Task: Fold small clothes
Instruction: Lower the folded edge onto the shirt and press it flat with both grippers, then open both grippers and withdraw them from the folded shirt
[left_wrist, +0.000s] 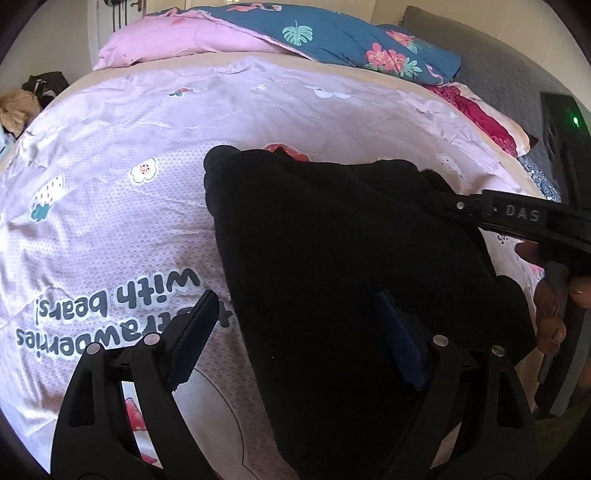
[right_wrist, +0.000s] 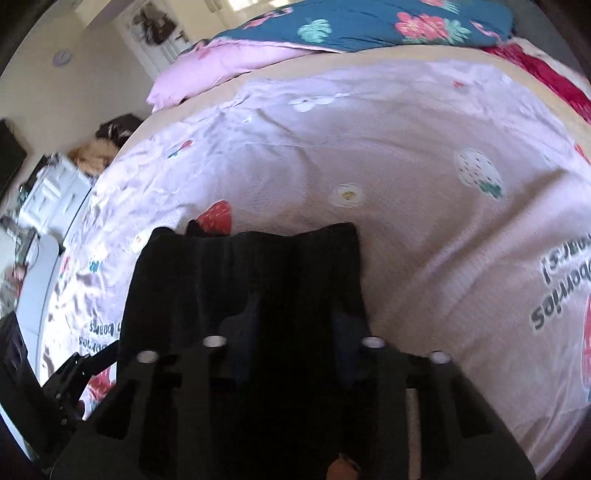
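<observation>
Where black garment (right_wrist: 251, 273) hides fingertips

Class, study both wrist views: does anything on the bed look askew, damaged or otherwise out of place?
Nothing looks damaged or spilled. The black garment lies on the pink bedspread with its far edge uneven and wavy, not yet squared. The teal floral quilt is bunched at the head of the bed.

Soft daylight lit the bedspread (left_wrist: 110, 155) evenly. The right wrist view was blurred. Both views curved strongly at dark edges; the black garment (left_wrist: 332, 258) showed no detail.
</observation>
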